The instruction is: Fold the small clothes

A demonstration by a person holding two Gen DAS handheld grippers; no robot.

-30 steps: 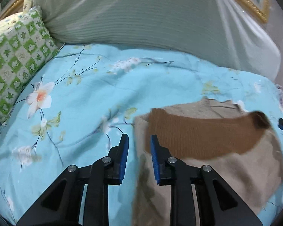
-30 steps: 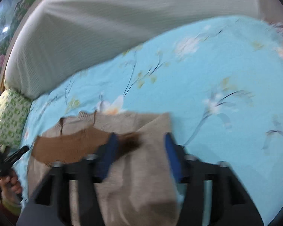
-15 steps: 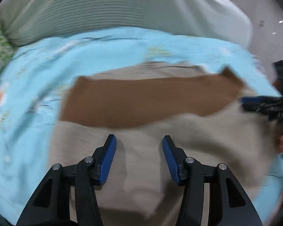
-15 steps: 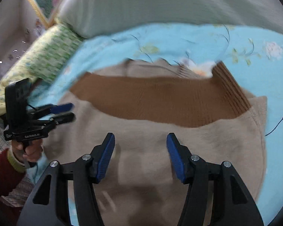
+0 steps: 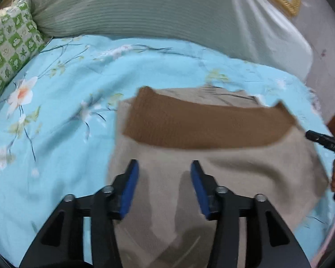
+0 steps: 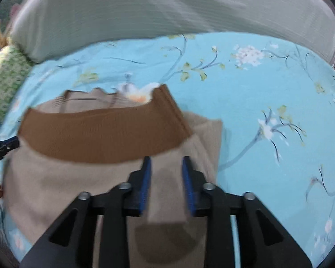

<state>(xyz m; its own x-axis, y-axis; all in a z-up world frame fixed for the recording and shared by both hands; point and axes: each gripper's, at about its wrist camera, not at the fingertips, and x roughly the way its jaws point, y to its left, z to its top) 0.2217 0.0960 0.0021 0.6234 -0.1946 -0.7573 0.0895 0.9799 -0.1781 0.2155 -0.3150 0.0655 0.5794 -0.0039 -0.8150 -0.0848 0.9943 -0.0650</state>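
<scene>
Both your grippers have swung in over the sweater (image 5: 223, 178) since a second ago. It lies flat on the floral sheet (image 5: 67, 134), brown sleeve (image 5: 201, 127) across it. Left gripper (image 5: 164, 187) at its six o'clock edge, released, narrowing slightly. Right gripper (image 6: 166, 183) at four o'clock, closing, pads not yet pinching. No readable writing.

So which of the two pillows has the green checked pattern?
The small pillow at the left edge of the bed. The other, the long pillow across the head of the bed, is plain pale grey-green with fine ribbing.
</scene>
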